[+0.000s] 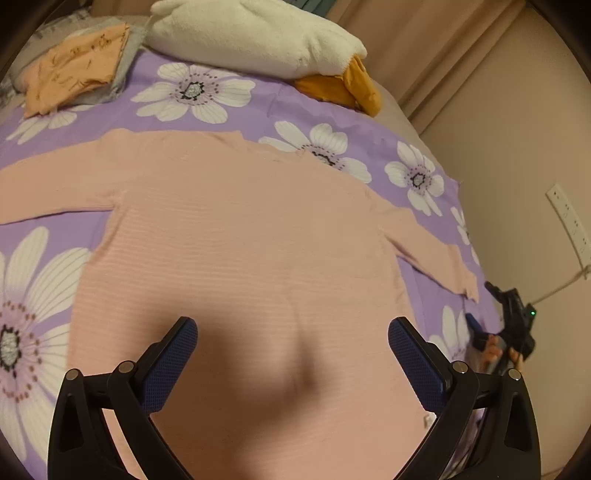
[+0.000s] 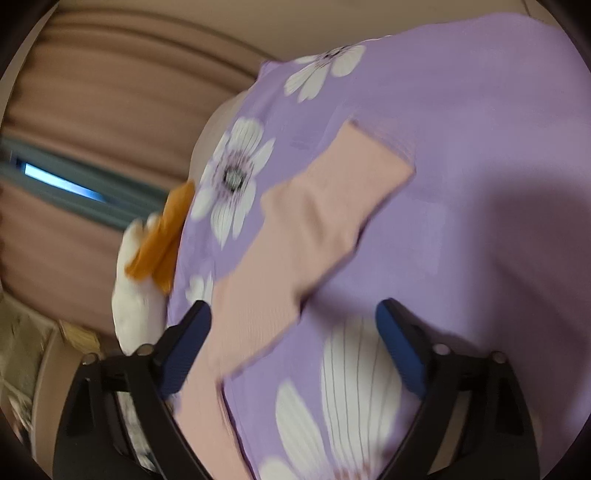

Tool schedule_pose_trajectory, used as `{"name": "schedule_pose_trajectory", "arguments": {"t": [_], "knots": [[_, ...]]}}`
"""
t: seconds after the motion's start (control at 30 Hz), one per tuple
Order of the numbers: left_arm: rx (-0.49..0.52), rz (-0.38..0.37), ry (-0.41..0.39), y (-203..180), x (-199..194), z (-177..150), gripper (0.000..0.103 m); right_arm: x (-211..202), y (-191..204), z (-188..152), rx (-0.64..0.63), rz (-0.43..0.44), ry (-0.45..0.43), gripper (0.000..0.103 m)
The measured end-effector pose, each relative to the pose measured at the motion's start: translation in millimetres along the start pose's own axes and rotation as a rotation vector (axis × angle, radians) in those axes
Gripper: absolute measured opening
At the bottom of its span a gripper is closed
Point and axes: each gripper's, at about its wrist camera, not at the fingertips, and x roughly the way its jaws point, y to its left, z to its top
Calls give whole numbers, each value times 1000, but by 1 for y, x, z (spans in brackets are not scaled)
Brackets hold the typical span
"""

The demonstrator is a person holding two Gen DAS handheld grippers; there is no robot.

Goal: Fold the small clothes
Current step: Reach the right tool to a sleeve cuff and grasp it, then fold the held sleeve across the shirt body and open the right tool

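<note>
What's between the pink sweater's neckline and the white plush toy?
Only bare purple floral bedsheet separates the pink sweater from the white plush toy, as the left wrist view shows.

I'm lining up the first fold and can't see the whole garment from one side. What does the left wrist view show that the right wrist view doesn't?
Only the left wrist view: the pink top's whole body spread flat, the folded orange cloth, the wall outlet strip, and the right gripper near the sleeve end.
Only the right wrist view: a window between curtains.
Both: one pink sleeve, the purple flowered sheet, the white plush duck, open jaws.
</note>
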Motion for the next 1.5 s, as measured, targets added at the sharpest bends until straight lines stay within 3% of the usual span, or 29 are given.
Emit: {"name": "schedule_pose_trajectory", "arguments": {"t": [0.17, 0.23, 0.3, 0.33, 0.53, 0.7, 0.83, 0.97, 1.23, 1.37, 1.5], "knots": [[18, 32, 0, 0, 13, 10, 102, 23, 1, 35, 23, -9, -61, 69], [18, 36, 7, 0, 18, 12, 102, 28, -1, 46, 32, -25, -89, 45], [22, 41, 11, 0, 23, 14, 102, 30, -9, 55, 40, -77, -107, 11], [23, 44, 12, 0, 23, 14, 102, 29, -13, 60, 43, -109, -113, 7], [31, 66, 16, 3, 30, 19, 102, -8, -2, 65, -63, -105, -202, 7], [10, 68, 22, 8, 33, 20, 102, 11, -21, 71, -75, -219, -117, 6], [-8, 68, 30, 13, 28, 20, 102, 8, -8, 70, -100, -240, -129, 7], [-29, 94, 34, 26, 23, 22, 102, -2, 50, 65, -244, -195, -149, 6], [-80, 66, 45, 54, 9, 26, 102, 15, 202, 26, -551, -126, -116, 6], [-114, 66, 17, 75, -7, 28, 102, 36, 268, -18, -696, -87, -77, 6], [-156, 82, -2, 102, -20, 30, 102, 73, 328, -87, -875, -58, -10, 6]]}}
